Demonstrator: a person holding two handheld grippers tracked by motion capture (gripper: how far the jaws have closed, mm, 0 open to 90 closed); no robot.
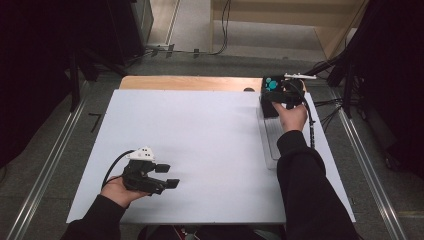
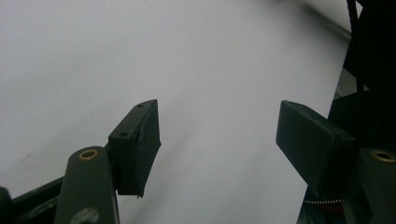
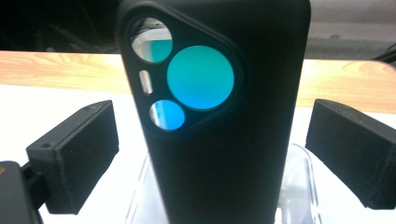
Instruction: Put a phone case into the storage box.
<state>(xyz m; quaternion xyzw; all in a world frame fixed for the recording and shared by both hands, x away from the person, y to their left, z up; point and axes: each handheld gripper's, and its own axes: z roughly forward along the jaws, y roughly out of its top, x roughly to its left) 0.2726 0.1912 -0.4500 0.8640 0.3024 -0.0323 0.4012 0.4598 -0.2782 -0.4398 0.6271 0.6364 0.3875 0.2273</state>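
Right claw [image 3: 210, 154] open around upright black phone case [image 3: 219, 116], pads not touching, left claw [image 2: 219, 140] open over white table [image 2: 140, 56]

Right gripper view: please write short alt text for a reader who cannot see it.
A black phone case stands upright between the open jaws of the right claw, untouched by either, its triangular camera cutout showing teal circles. It sits in a clear holder on the white table, with a wooden edge behind.
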